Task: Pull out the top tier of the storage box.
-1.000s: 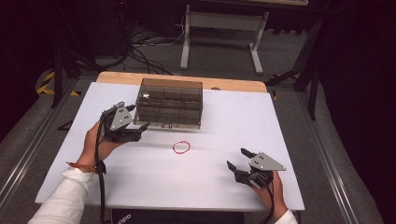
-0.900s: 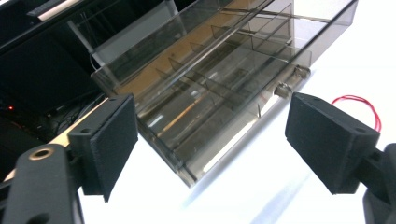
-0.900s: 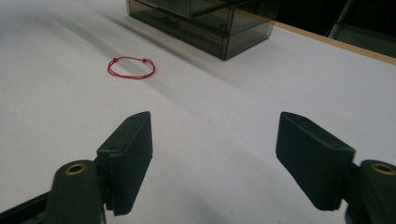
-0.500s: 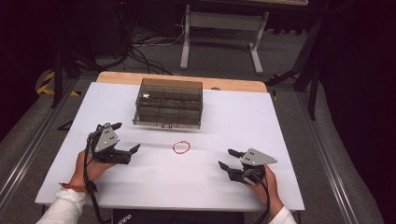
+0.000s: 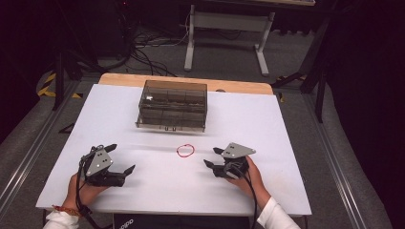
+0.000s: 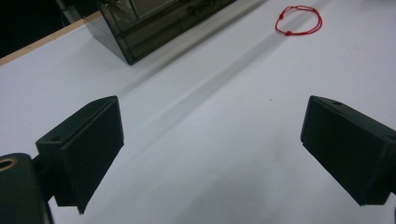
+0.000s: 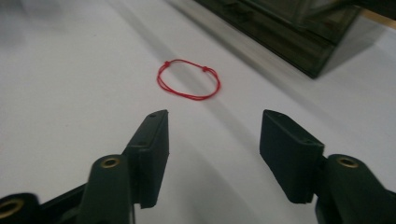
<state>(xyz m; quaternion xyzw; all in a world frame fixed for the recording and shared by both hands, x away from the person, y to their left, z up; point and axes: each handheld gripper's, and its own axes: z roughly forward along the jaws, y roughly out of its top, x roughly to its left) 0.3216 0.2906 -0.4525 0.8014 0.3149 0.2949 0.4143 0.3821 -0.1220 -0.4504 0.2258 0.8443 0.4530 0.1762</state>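
reaching for the red string loop (image 5: 185, 150) looks like the job right now, and it lies flat on the white table (image 5: 286, 124), a little in front of the dark see-through box (image 5: 173, 105) and not touching it. the right gripper (image 5: 213, 157) is near the loop, its jaws have just been closing to about half way, and nothing is between them. the left gripper (image 5: 122, 158) waits off to the side, jaws wide apart and empty. to do it well, i think the right one should go low, put one jaw on each side of the thin string, then squeeze gently so it does not slide away.
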